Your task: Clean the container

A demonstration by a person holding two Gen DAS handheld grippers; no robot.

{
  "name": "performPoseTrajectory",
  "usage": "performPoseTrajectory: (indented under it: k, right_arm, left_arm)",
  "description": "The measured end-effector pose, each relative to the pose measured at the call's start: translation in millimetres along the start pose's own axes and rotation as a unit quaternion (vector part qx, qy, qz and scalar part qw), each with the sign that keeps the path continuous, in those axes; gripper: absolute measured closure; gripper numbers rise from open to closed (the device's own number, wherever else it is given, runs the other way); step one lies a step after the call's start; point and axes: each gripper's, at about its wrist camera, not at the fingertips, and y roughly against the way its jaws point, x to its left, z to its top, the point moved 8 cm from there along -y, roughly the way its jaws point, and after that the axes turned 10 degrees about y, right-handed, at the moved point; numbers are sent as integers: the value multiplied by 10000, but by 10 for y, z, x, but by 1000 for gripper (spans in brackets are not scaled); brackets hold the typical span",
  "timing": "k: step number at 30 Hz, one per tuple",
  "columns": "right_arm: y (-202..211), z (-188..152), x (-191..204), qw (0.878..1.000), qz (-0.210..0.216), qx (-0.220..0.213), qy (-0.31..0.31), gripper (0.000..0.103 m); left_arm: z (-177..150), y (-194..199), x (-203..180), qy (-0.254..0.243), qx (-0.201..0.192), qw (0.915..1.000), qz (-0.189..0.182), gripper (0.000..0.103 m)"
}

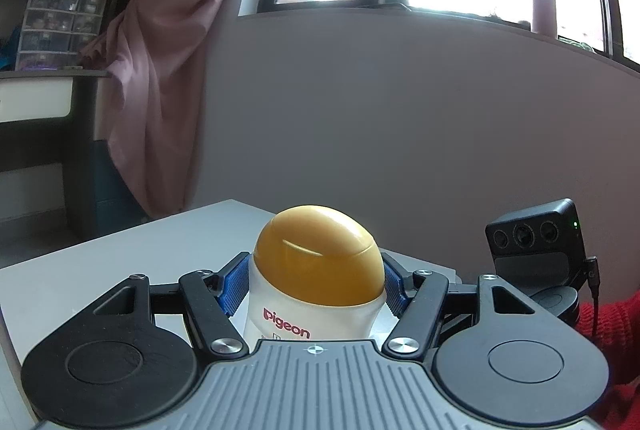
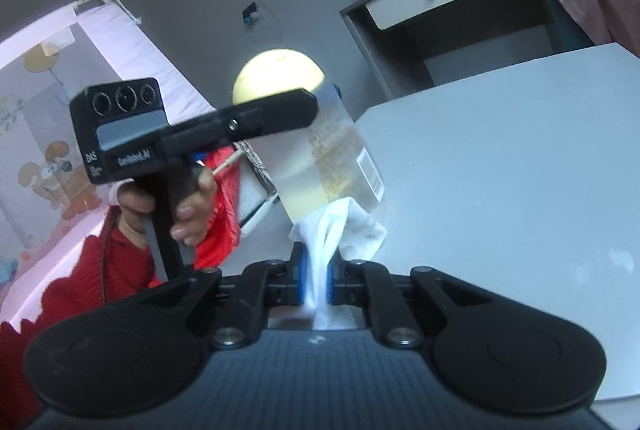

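Between my left claw's point(image 1: 316, 286) blue pads, the white bottle point(image 1: 304, 314) shows "pigeon" in red letters just under its amber cap. Ahead and left of my right claw point(image 2: 316, 280), the black camera box point(image 2: 120, 122) on the other gripper reads "DAS" on its side; the smaller print beside it is too blurred to read.

Right gripper point(image 2: 316, 280) clamped white cloth point(image 2: 340, 226), pressed against bottle point(image 2: 320, 158) base; left gripper point(image 2: 280, 102) held bottle above white table point(image 2: 500, 170).
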Motion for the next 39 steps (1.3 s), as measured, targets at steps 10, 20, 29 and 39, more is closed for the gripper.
performPoseTrajectory:
  k: [10,20,29,39]
  right_arm:
    - [144,259,160,9987,128,-439,231,93]
    - [112,239,129,9989,133,-401,179,93]
    - [46,52,-18,9999,-2,-116,25,93]
    - [96,-78,-25,10000,-54,17,46,93]
  left_arm:
    - [1,-4,-1,27,16,10000,1,37]
    - [-15,1,-10,40,0,10000,-5,37]
    - [-35,14,-37,15,22,10000,15,37]
    - [-24,50,-57,-111,-2,9999,-16,36]
